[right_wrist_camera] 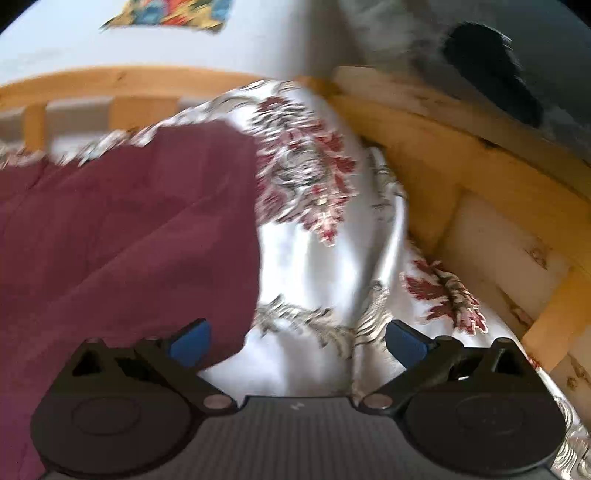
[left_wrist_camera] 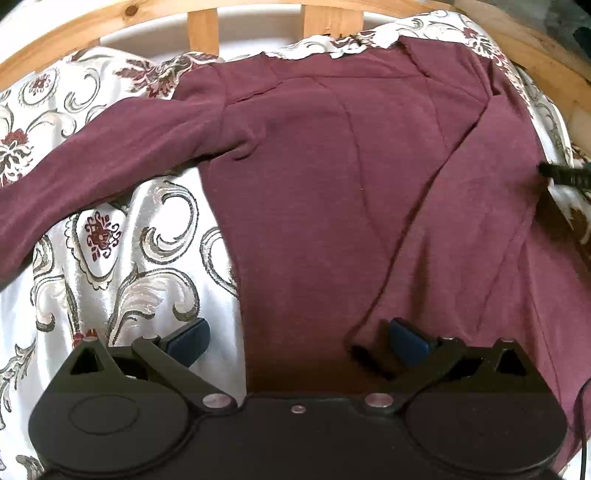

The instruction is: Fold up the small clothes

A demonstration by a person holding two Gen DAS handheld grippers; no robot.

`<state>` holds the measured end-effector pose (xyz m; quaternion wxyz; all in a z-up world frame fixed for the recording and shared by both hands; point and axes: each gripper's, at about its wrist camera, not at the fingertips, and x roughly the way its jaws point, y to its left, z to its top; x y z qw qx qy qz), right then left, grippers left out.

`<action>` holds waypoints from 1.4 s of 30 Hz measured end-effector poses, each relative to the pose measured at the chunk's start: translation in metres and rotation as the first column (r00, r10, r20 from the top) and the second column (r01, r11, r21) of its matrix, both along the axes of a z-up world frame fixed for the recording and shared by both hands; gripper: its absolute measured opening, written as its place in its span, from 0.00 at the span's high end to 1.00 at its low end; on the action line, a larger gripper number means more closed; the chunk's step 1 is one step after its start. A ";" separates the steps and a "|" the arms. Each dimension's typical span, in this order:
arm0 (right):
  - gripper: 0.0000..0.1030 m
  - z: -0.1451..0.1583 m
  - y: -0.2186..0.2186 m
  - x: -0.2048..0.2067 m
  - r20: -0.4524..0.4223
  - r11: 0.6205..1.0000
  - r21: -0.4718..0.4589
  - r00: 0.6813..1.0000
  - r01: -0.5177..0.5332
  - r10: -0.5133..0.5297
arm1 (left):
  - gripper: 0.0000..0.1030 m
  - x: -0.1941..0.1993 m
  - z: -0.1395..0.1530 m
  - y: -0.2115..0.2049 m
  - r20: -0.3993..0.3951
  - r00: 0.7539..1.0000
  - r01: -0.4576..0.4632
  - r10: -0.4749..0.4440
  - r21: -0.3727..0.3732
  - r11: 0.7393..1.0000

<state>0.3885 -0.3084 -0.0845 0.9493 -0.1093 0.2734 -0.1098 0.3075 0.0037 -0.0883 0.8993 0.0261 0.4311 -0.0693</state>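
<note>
Filling most of my left wrist view is the bed cover [left_wrist_camera: 122,266], white satin with grey scrolls and dark red flowers, framed along the top by a wooden bed frame [left_wrist_camera: 201,27]. Spread on it lies the maroon long-sleeved top [left_wrist_camera: 314,177], its body running from the upper middle down to the bottom centre, one sleeve stretched out toward the left edge and the other side folded inward across the right half. My left hand-held gripper [left_wrist_camera: 299,341] sits at the bottom centre with its fingers wide apart, straddling the lower hem; I cannot tell whether either pad touches the cloth. In the blurred right wrist view the top fills the left half, and my right hand-held gripper [right_wrist_camera: 297,341] is also spread apart, holding nothing, the garment's right edge lying just beside its left finger.
</note>
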 end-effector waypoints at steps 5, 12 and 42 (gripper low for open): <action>0.00 -0.003 -0.007 0.000 0.013 0.999 0.037 1.000 0.013 -0.013 | 0.01 -0.001 0.013 0.008 0.052 0.998 -0.041 0.042 -0.030 0.999; 0.00 0.027 -0.003 -0.029 0.053 0.989 0.142 0.998 0.026 -0.034 | 0.01 -0.003 0.086 0.043 0.201 0.961 -0.198 0.192 0.014 0.980; 0.00 0.063 0.081 -0.164 0.094 0.915 0.350 0.980 -0.200 0.178 | 0.43 -0.023 0.122 0.285 0.085 0.963 -0.270 0.256 0.319 0.909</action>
